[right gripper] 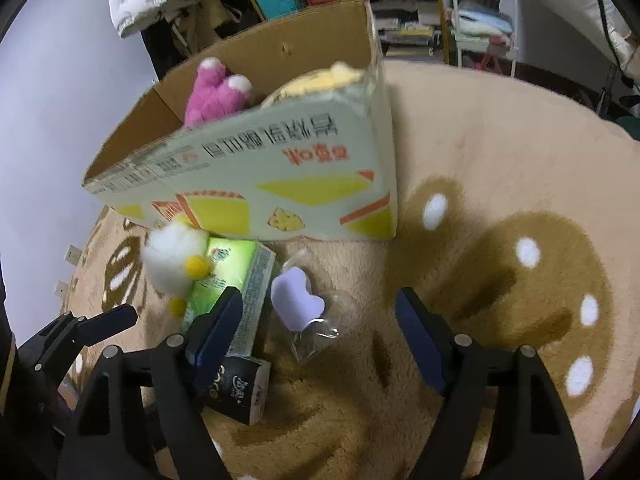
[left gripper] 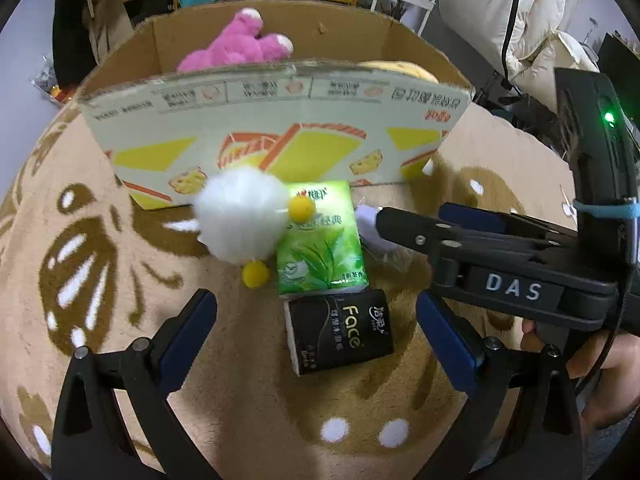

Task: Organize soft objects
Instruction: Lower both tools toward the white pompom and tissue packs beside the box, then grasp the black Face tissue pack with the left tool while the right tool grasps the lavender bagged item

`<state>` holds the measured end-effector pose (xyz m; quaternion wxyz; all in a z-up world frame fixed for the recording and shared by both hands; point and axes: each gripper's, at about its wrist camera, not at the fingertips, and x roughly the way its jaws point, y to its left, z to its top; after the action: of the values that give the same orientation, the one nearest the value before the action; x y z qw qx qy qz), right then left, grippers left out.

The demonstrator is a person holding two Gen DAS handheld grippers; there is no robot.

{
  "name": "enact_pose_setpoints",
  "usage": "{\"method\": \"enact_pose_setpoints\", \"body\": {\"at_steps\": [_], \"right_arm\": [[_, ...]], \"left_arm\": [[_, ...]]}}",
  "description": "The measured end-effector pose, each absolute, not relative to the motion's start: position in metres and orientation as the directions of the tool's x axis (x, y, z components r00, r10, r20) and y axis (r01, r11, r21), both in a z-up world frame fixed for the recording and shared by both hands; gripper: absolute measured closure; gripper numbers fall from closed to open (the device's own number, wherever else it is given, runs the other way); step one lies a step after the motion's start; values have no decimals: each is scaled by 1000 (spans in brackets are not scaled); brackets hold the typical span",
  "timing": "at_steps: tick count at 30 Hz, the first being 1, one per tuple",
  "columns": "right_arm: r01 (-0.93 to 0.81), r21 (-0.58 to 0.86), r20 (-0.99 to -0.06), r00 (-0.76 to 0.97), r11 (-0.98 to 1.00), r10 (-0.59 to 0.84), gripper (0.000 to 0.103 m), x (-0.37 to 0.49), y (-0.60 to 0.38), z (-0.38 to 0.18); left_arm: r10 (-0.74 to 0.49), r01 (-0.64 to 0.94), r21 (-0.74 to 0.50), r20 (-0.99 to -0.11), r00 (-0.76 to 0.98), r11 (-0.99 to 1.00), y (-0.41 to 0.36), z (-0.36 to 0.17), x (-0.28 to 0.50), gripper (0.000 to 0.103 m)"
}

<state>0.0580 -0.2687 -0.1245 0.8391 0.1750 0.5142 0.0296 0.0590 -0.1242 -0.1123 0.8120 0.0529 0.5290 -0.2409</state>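
beige plush rug (left gripper: 248, 420) with brown patterns and white dots carries everything. a cardboard box (left gripper: 276, 128) printed with yellow cheese wedges stands at its far side, open at the top; a pink plush toy (left gripper: 236, 46) and a yellow soft thing (right gripper: 320, 78) lie inside it. just in front of the box sits a white fluffy toy (left gripper: 242, 216) with yellow pom-poms, touching a green tissue pack (left gripper: 322, 240). a black tissue pack (left gripper: 340, 330) lies against the near end of the green one. to the right of the green pack lies a lilac sponge in a clear wrapper (right gripper: 298, 300).

the left gripper (left gripper: 316, 328) hovers over the rug with its jaws wide apart, the black pack between them in view but untouched. the right gripper (right gripper: 320, 320) also has its jaws wide apart, holding nothing; the wrapped sponge lies between them and just ahead, and its left finger overlaps the green pack in view.
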Motion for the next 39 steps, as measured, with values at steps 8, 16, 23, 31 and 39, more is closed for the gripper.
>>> {"method": "enact_pose_setpoints", "body": {"at_steps": [8, 16, 23, 31, 39], "right_arm": [[107, 317, -878, 409, 942, 249, 26, 65, -268, -140], [73, 285, -890, 389, 956, 236, 29, 70, -263, -148], [85, 317, -883, 389, 944, 262, 27, 71, -269, -154], [29, 186, -913, 373, 982, 162, 37, 70, -252, -152], [35, 183, -907, 392, 982, 155, 53, 64, -256, -147]], "left_arm": [[-315, 468, -169, -914, 255, 868, -142, -133, 63, 4], [-256, 482, -120, -940, 225, 868, -153, -155, 66, 4], [-218, 479, -83, -948, 233, 874, -159, -165, 69, 9], [-190, 452, -58, -949, 252, 890, -154, -163, 67, 30], [-190, 440, -55, -944, 268, 896, -144, -153, 64, 34]]}}
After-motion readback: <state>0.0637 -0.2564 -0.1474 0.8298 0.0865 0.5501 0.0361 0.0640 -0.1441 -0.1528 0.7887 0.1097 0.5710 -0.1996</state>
